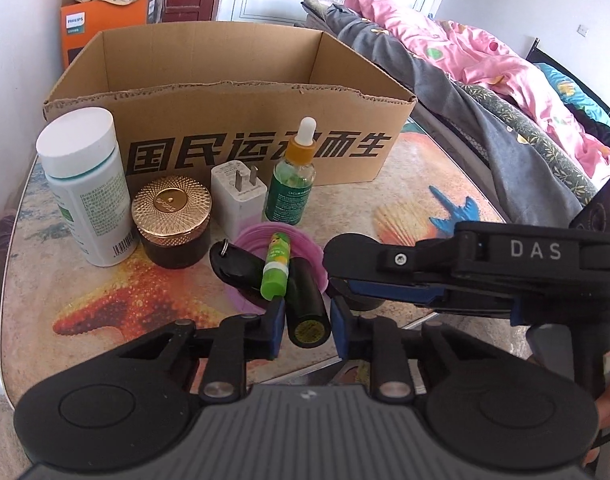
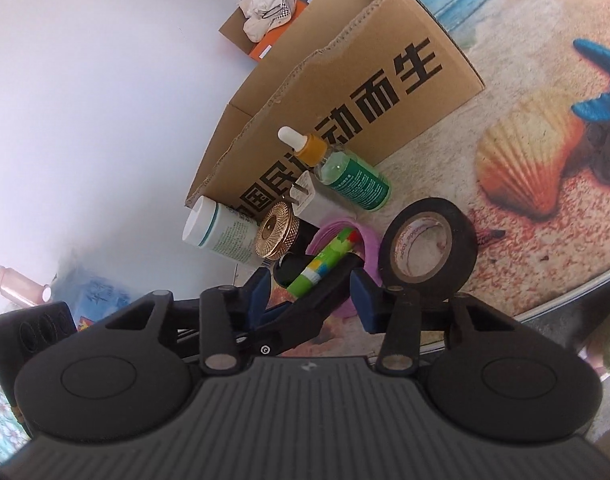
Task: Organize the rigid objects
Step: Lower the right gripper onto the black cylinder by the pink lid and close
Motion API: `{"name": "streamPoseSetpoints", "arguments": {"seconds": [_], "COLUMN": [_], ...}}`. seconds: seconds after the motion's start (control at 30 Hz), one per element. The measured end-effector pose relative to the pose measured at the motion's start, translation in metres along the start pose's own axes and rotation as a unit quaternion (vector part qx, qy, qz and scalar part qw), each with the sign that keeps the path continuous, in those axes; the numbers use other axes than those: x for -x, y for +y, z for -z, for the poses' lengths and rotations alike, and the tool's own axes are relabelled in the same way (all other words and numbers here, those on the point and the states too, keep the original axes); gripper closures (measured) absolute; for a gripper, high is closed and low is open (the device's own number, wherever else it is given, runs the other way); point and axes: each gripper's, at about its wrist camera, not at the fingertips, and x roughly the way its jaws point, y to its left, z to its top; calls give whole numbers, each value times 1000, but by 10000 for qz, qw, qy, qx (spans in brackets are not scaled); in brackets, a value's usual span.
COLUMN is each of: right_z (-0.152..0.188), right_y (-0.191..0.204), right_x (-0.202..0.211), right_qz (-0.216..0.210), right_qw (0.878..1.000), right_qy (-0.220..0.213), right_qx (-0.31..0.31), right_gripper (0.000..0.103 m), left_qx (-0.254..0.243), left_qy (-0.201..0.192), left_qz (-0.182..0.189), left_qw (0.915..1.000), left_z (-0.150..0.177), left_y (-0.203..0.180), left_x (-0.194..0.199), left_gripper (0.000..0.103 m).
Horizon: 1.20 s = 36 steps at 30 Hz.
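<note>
Beach-print worktop (image 1: pixel 405 184), with starfish and shell pictures, carries an open cardboard box (image 1: pixel 233 120) at the back; a bed heaped with pink bedding (image 1: pixel 465 52) lies to the right.

Left tongs (image 1: pixel 307 322) sit with their blue pads slightly apart on either side of a dark cylinder (image 1: pixel 307 312) that lies pointing toward the camera; whether the pads actually press it cannot be told. A green glue stick (image 1: pixel 276 266) leans across the cylinder, just beside a black key fob (image 1: pixel 237 264), all three over a pink ring-shaped dish (image 1: pixel 305 240).

Right tongs (image 2: pixel 311 296) are spread apart, empty, and reach in beside the left pair. A roll of black tape (image 2: pixel 427 246) stands on edge just by their right pad (image 2: pixel 365 300).

Along the box front stand a white bottle (image 1: pixel 85 184), a gold-lidded jar (image 1: pixel 171 220), a white plug adapter (image 1: pixel 237 196) and a green dropper bottle (image 1: pixel 293 176).
</note>
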Motion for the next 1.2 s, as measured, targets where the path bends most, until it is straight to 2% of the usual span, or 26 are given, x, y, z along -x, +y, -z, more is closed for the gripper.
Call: {"name": "streamPoseSetpoints", "arguments": {"seconds": [0.1,0.4,0.6,1.2], "right_z": [-3,-11,-16,-13], "right_y": [-6,-22,-23,-28], "right_x": [-6,-23,-26,-25], "right_qz": [-93,-137,-157,-222], "right_qw": [9995,9932,9906,9854], "right_qy": [186,762,881,1048], "right_qx": [-225,-871,-1037,-1323], "right_gripper": [72,77,79,78], "left_qx": [5,-183,-169,-128], "left_qy": [50,336,611,633], "left_qz": [7,29,-45,60], "left_qw": [10000,9993,9980,9979], "left_z": [-3,-11,-17,-7], "left_y": [0,-2,-1,3], "left_x": [-1,-11,-21,-7], "left_gripper": [78,77,77,77]}}
